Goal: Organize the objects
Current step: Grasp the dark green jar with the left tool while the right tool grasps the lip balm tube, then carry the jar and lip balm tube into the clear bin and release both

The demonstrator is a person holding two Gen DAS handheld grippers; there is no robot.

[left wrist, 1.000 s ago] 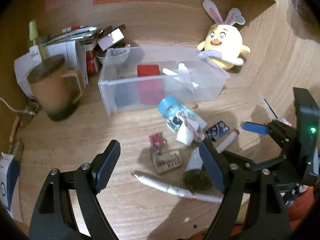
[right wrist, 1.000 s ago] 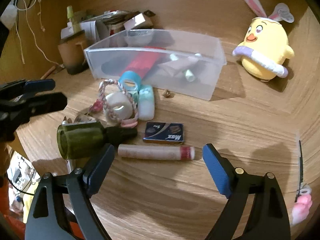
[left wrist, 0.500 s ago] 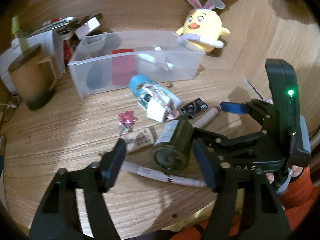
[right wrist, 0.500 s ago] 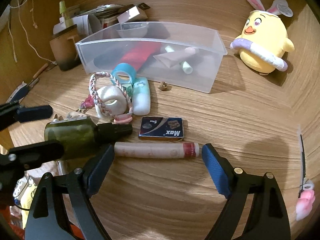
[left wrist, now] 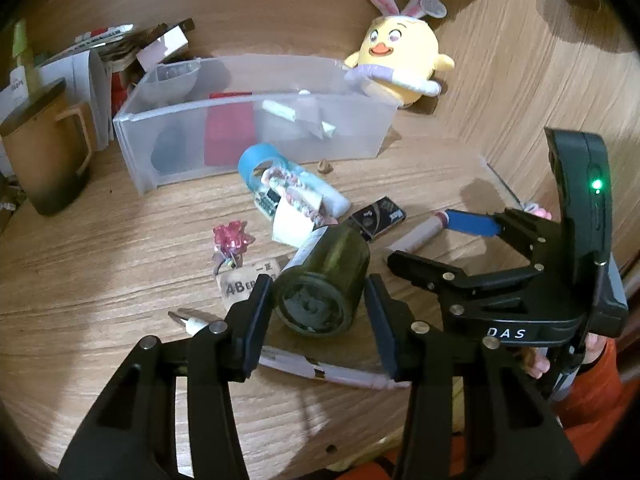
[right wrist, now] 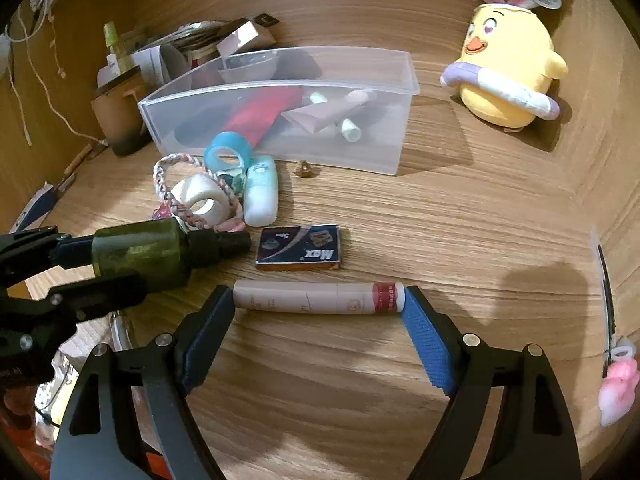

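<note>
My left gripper [left wrist: 318, 300] has closed around a dark green bottle [left wrist: 324, 280] with a black cap, its jaws touching both sides; the bottle also shows in the right wrist view [right wrist: 140, 254]. My right gripper [right wrist: 318, 300] is open, its fingertips at either end of a pink-white tube [right wrist: 318, 299] with a red band lying on the desk. A clear plastic bin [right wrist: 280, 108] behind holds a red item and small tubes.
A "Max" box [right wrist: 300, 249], white tape roll [right wrist: 200, 200], braided cord, blue tape ring [right wrist: 227, 154] and mint bottle [right wrist: 262, 192] lie before the bin. A pen [left wrist: 320, 370], keyring tag [left wrist: 244, 282], brown mug [left wrist: 44, 160], yellow chick plush [right wrist: 508, 76].
My left gripper moved forward and its jaws narrowed onto the green bottle. My right gripper moved forward so the tube lies between its fingertips.
</note>
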